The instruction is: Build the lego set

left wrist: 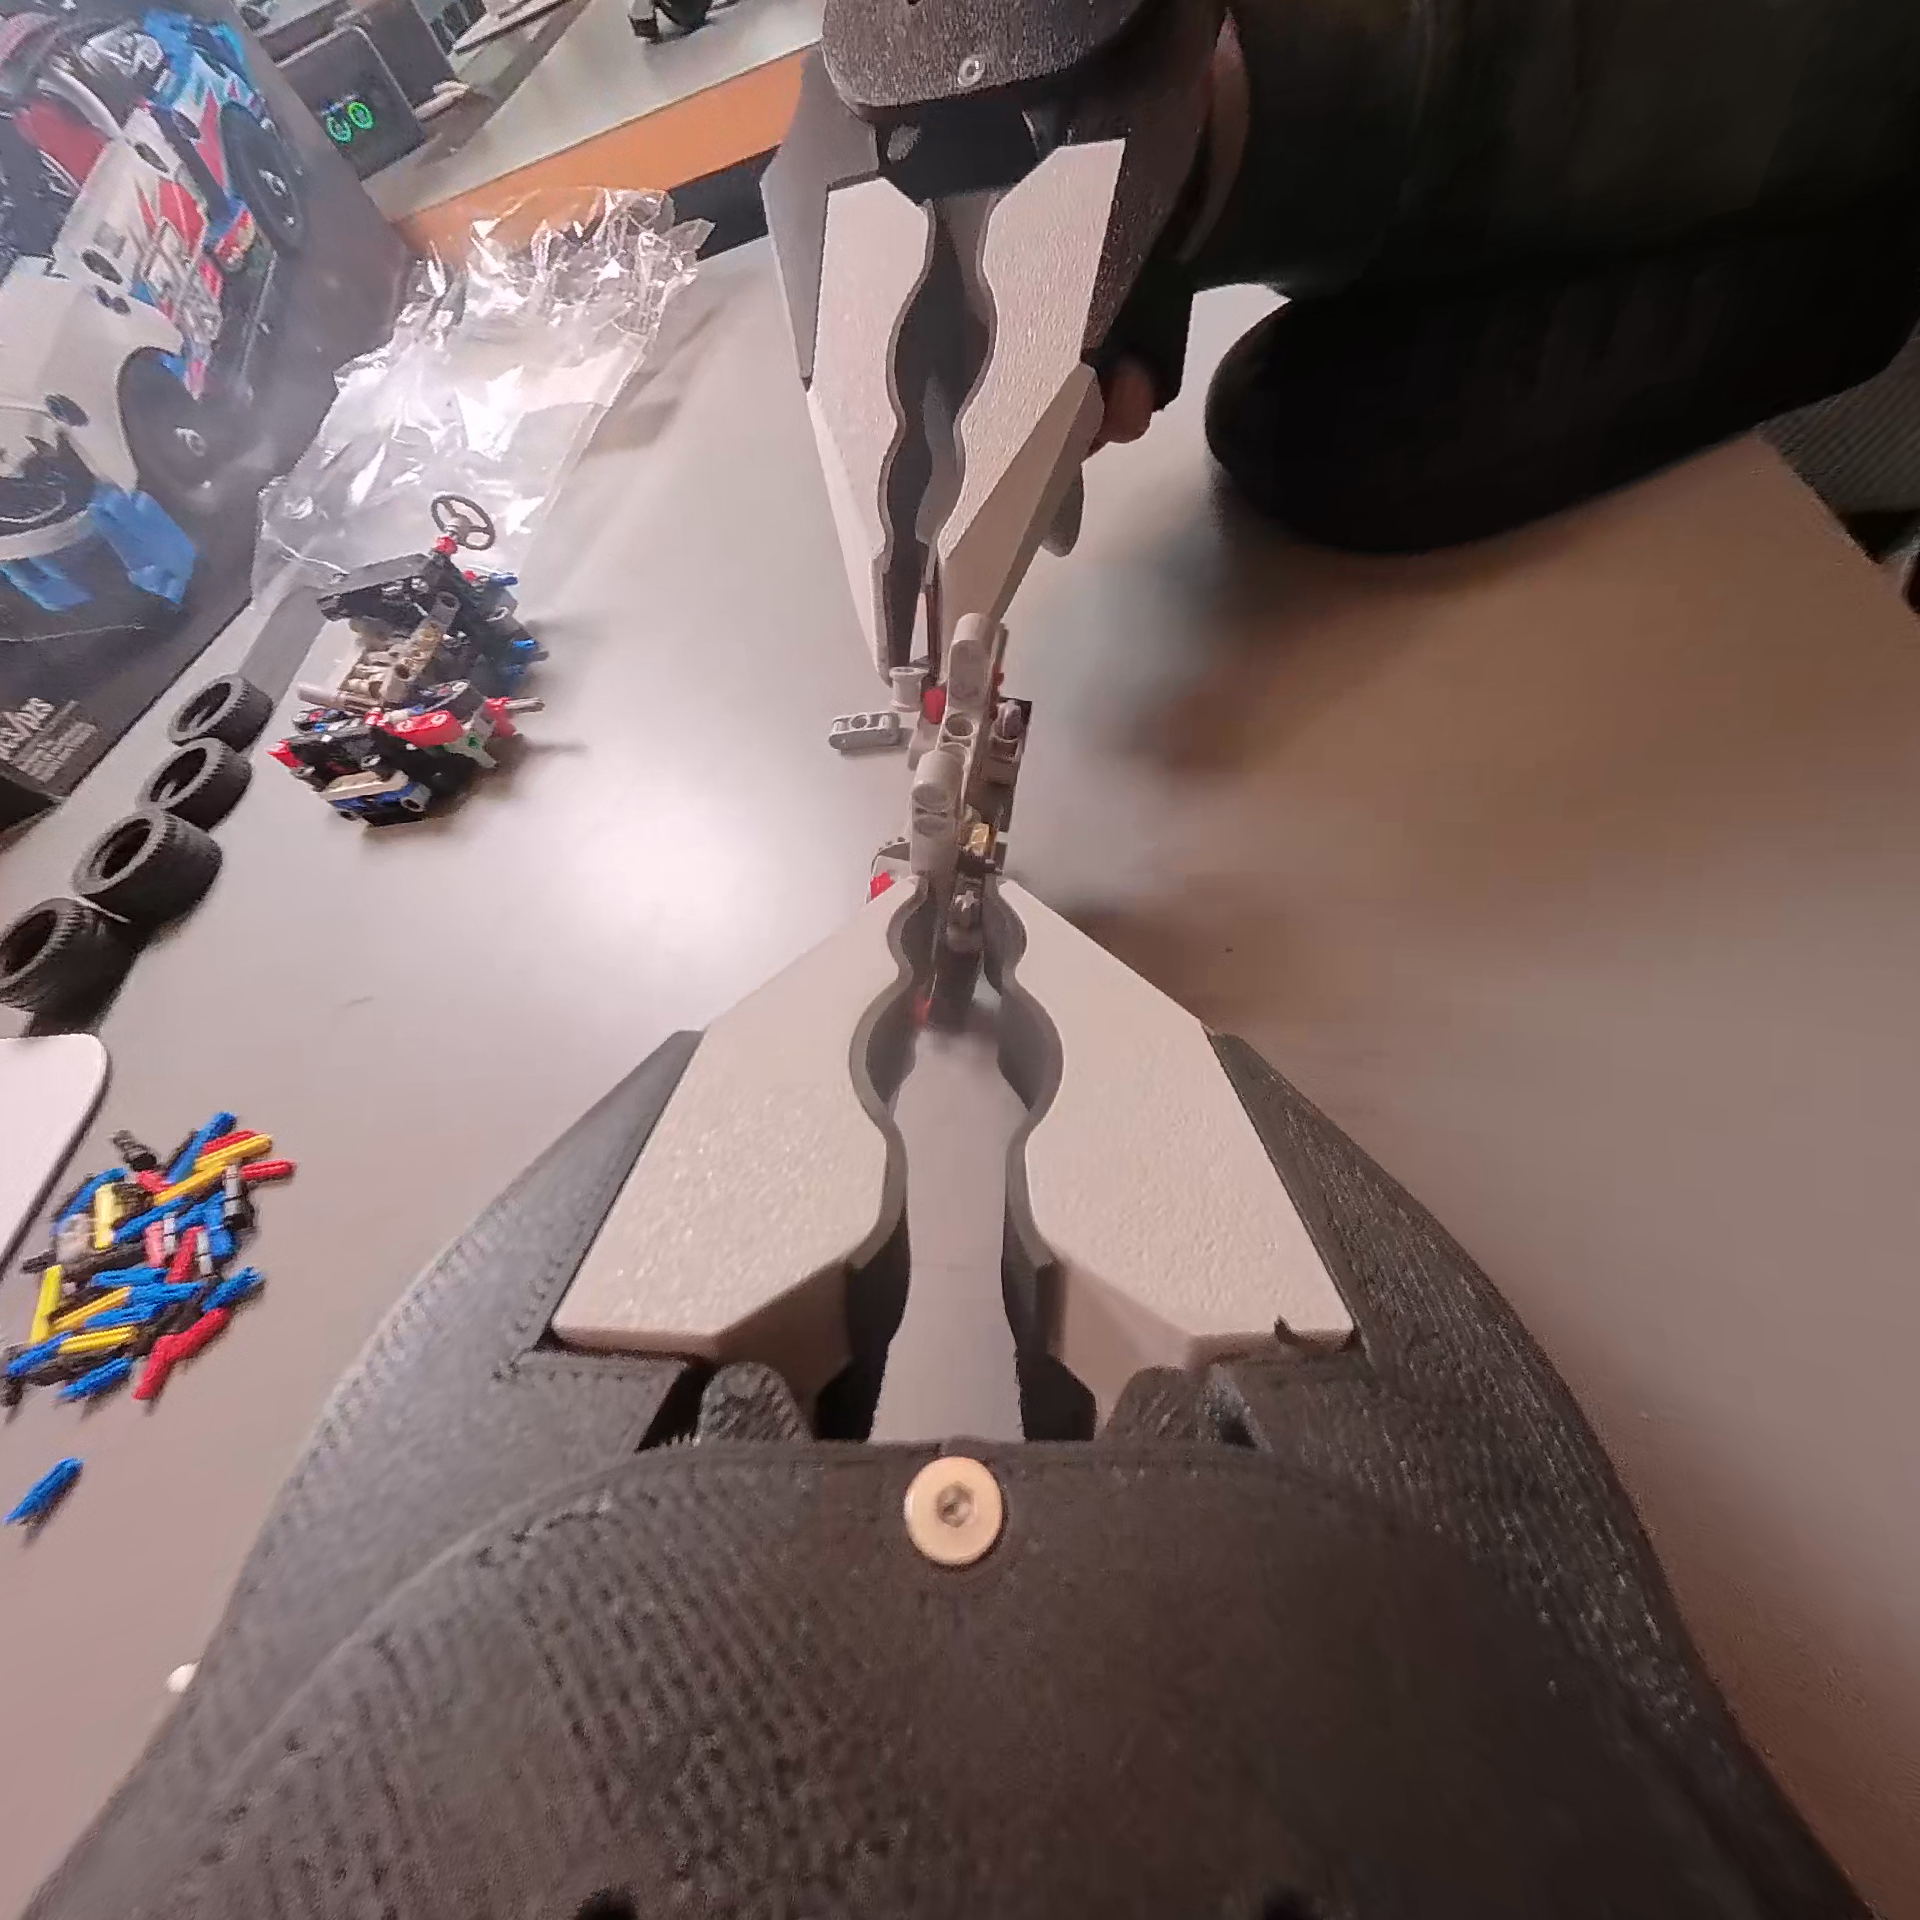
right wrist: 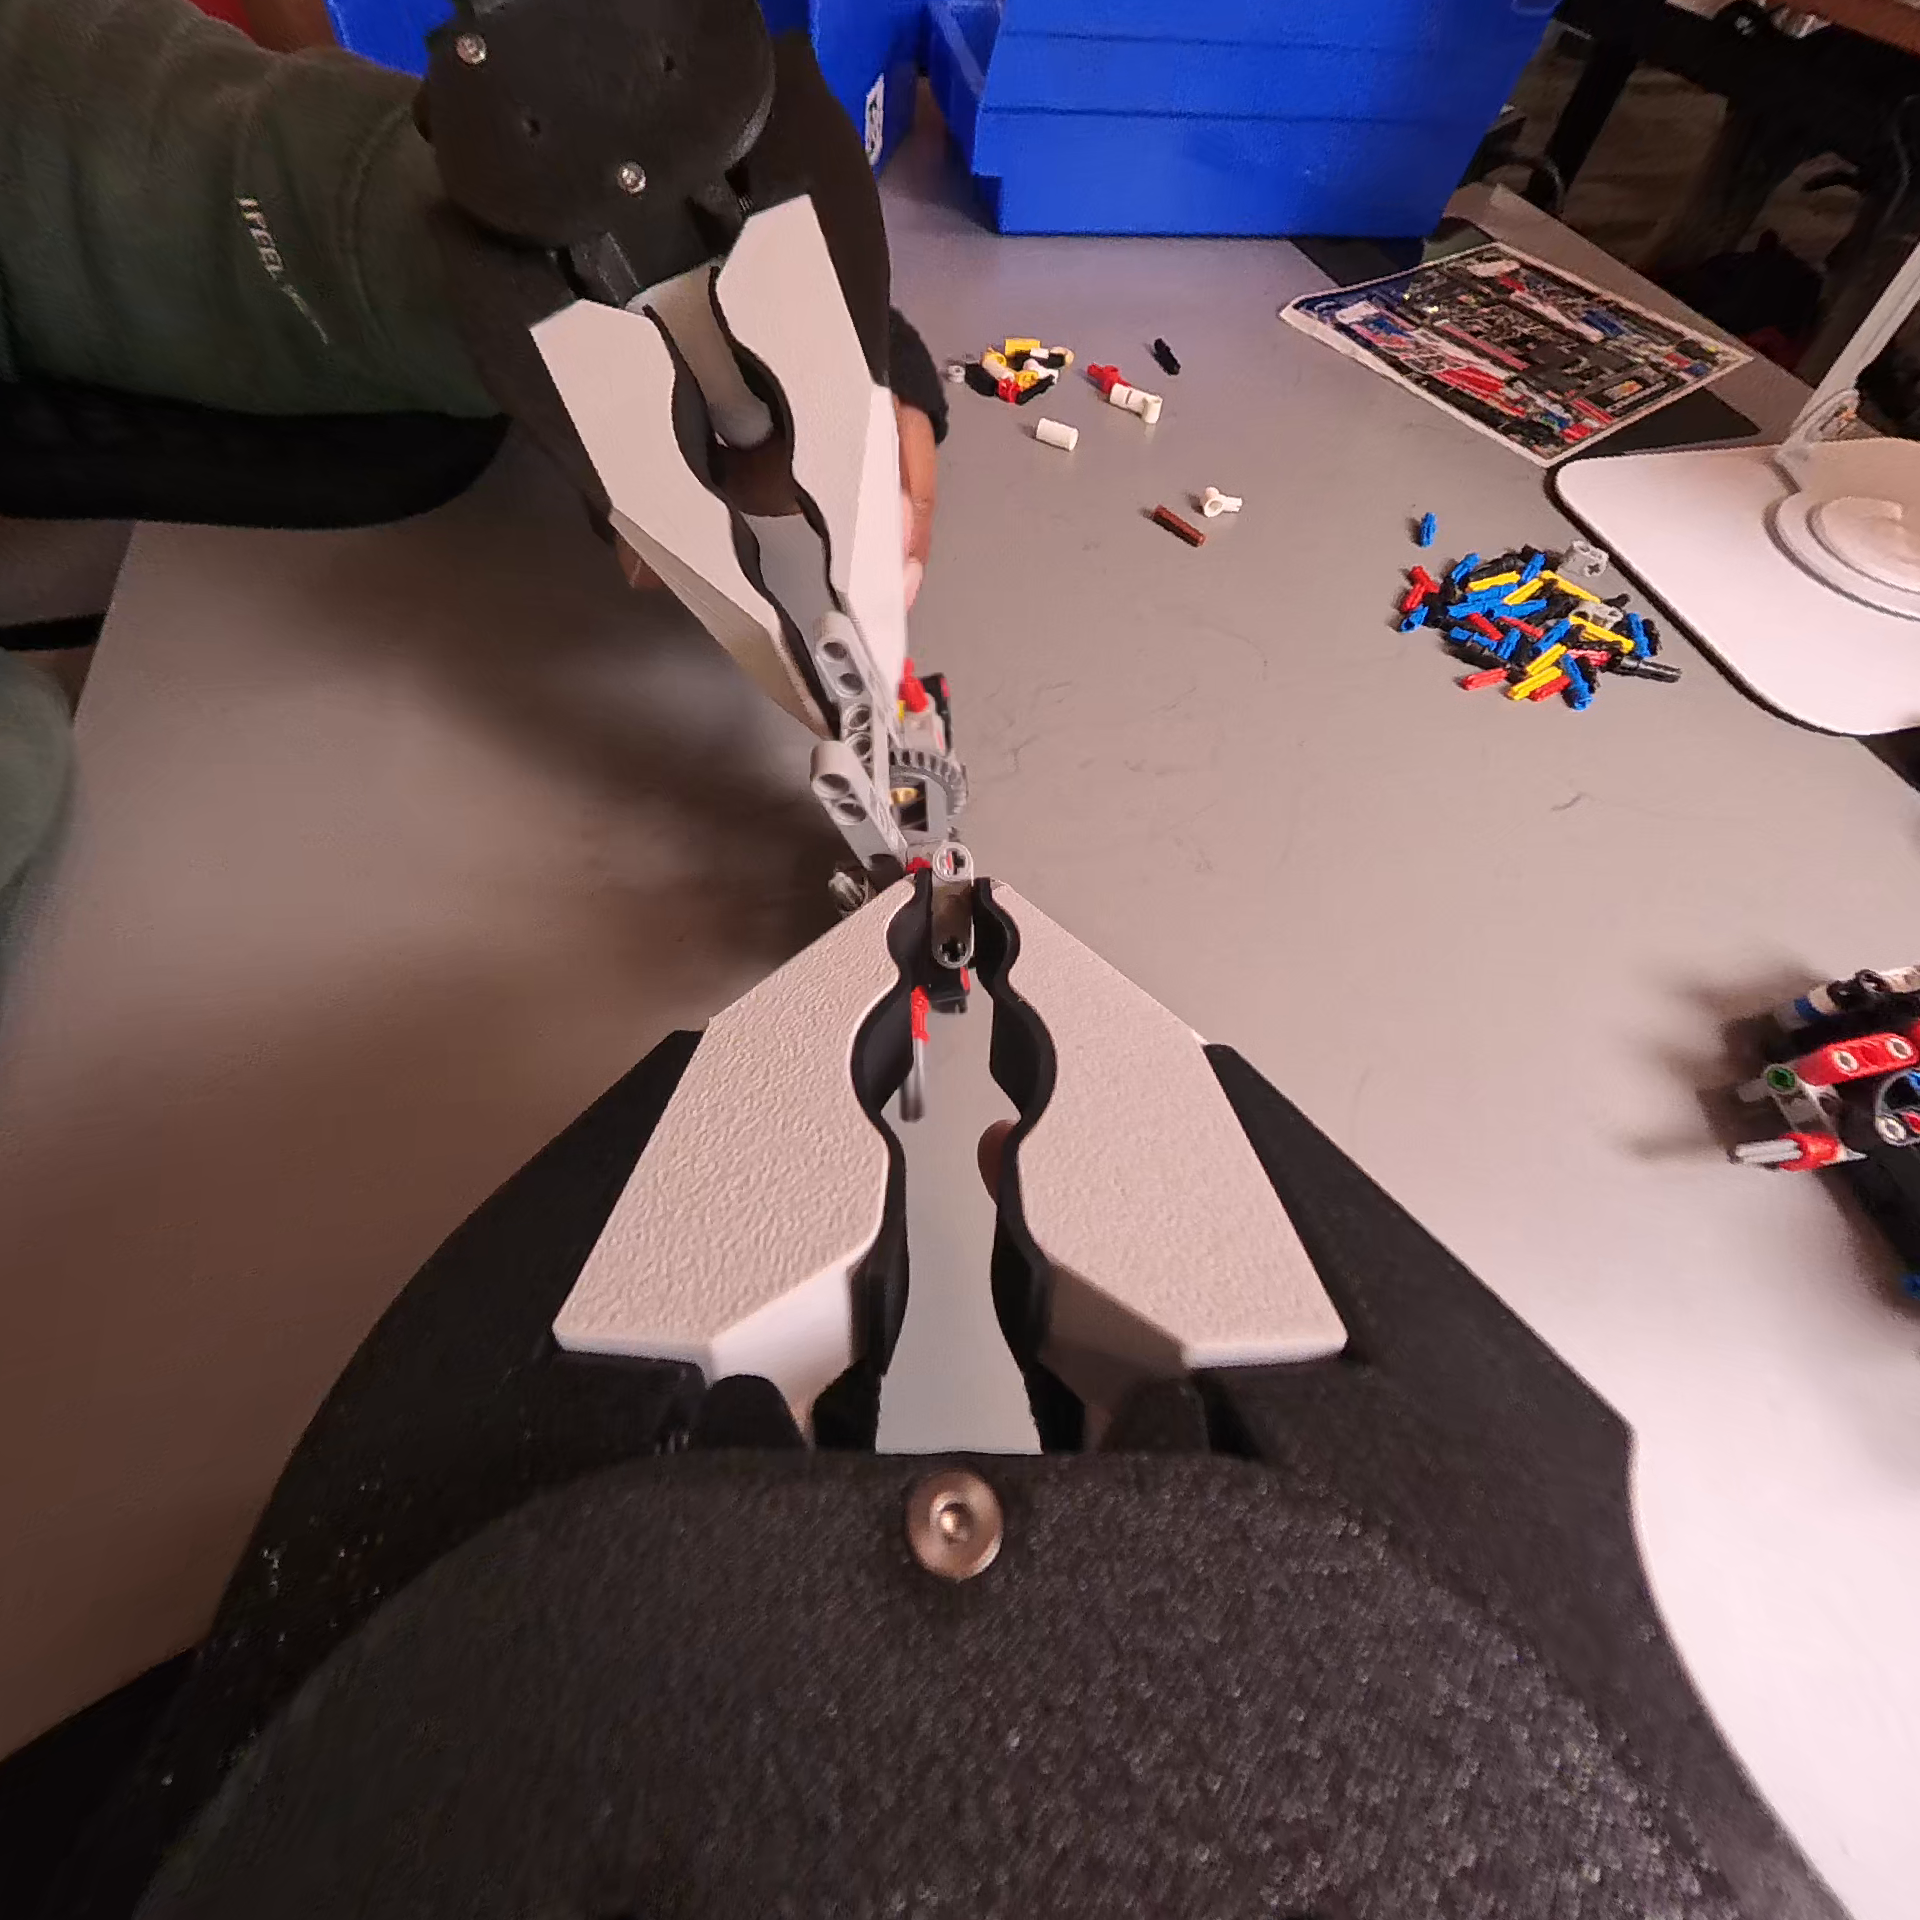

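Both hand-held grippers are closed on one object: a small grey toy-brick assembly of perforated beams, a dark grey gear and red pins [right wrist: 883, 769], held between them above the grey worktop [right wrist: 1195, 831].

The left hand-held gripper [left wrist: 961, 914] has its white fingertips clamped on the near end of the assembly [left wrist: 961, 790] in its own view. The right wrist view shows the same gripper coming down from the upper left, closed on the far beam end.

The right hand-held gripper [right wrist: 948, 894] pinches a light grey flat link at the assembly's lower end, with both black-lined pads pressed to it. A thin grey axle with a red bush [right wrist: 916, 1049] hangs down between its fingers.

On the worktop to the left lie a partly built black, red and blue toy chassis [left wrist: 416, 707], four black rubber tyres [left wrist: 135, 831], a crumpled clear plastic bag [left wrist: 488, 353] and a heap of blue, yellow and red connector pins [left wrist: 135, 1268]. A loose short grey beam [left wrist: 864, 729] lies just beside the assembly. A printed instruction sheet [right wrist: 1517, 343] and blue plastic bins [right wrist: 1195, 114] are farther off.
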`<act>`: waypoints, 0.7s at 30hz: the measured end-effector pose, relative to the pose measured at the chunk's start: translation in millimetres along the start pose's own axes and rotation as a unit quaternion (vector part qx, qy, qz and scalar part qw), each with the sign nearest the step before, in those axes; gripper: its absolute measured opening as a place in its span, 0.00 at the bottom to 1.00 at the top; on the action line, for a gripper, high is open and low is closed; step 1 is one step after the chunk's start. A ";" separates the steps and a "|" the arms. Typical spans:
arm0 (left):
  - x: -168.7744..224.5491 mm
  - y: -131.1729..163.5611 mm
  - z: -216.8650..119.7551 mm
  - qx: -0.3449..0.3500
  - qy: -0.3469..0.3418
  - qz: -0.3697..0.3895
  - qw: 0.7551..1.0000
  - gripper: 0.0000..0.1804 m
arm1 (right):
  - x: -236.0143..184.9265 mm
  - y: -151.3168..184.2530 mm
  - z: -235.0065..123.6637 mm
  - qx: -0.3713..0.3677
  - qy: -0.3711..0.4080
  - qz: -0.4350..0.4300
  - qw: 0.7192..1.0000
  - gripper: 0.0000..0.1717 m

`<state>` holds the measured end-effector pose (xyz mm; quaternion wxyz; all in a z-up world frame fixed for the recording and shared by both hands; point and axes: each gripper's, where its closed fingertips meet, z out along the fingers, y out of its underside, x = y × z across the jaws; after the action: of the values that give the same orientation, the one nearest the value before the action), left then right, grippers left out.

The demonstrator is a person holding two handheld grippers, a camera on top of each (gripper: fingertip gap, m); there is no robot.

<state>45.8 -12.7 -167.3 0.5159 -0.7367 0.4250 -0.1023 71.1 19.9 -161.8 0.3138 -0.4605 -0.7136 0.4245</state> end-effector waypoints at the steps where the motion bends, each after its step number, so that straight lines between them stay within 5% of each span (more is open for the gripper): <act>1: -4.1 0.1 0.3 -0.006 -0.014 0.011 1.000 0.05 | -1.2 -0.3 1.1 0.001 -0.006 0.003 1.000 0.04; 13: 3.9 2.9 11.8 -0.034 0.020 0.091 0.995 0.04 | -8.5 16.4 20.7 -0.036 -0.040 0.013 0.998 0.04; 21: 3.7 31.9 6.2 -0.098 0.050 0.167 0.980 0.16 | 13.8 10.1 2.3 -0.012 0.004 0.033 0.999 0.04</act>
<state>35.1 -14.7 -198.2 0.4290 -0.6966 0.5750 -0.0088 67.9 34.1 -171.0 0.2969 -0.4892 -0.7019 0.4242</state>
